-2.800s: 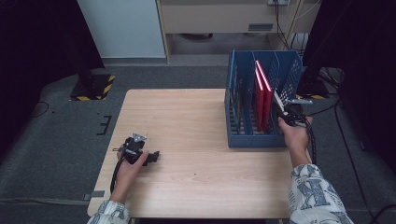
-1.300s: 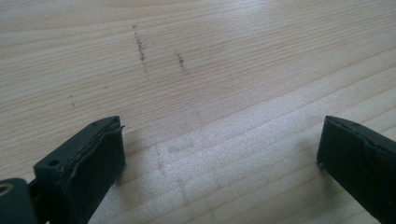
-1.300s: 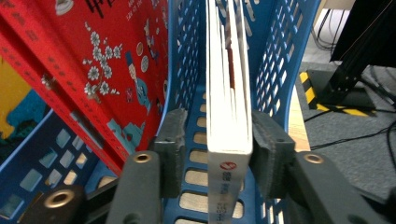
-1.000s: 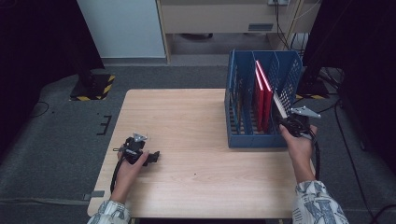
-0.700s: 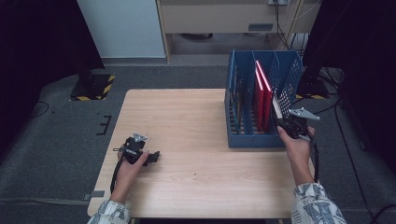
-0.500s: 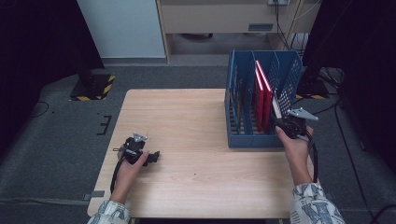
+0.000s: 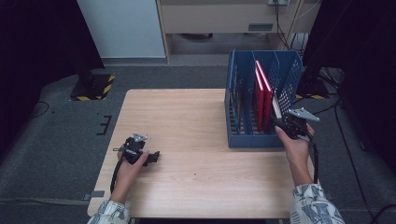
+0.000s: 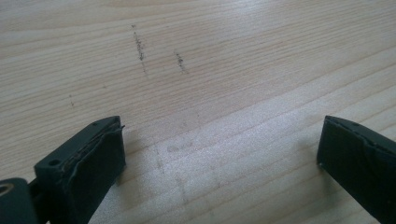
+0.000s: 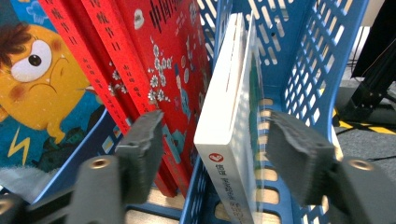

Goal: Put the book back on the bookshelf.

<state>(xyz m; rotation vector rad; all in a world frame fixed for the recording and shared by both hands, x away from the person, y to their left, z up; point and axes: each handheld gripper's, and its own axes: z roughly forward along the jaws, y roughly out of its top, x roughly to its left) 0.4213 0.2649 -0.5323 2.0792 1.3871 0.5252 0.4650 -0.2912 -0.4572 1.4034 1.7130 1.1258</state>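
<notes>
Right gripper view: our right gripper [image 9: 212, 154] has just been opening its jaws, released around the white book [image 9: 229, 130].
Location: rightmost slot of blue rack [image 9: 322, 46], leaning.
Risk: we judge withdrawal could snag the book, tipping it.
Left gripper [image 8: 219, 154]: jaws released, resting on table [image 8: 210, 56].

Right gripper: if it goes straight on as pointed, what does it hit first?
Likely the white book: it stands between the right gripper's open jaws, which have just been opening, in the blue rack. Depth is hard to judge.

In the right gripper view, the red book [image 9: 175, 60] carries large white Chinese characters, "中国" readable at the top of its cover. The white book [image 9: 224, 135] has small print along its spine, too blurred to read.
</notes>
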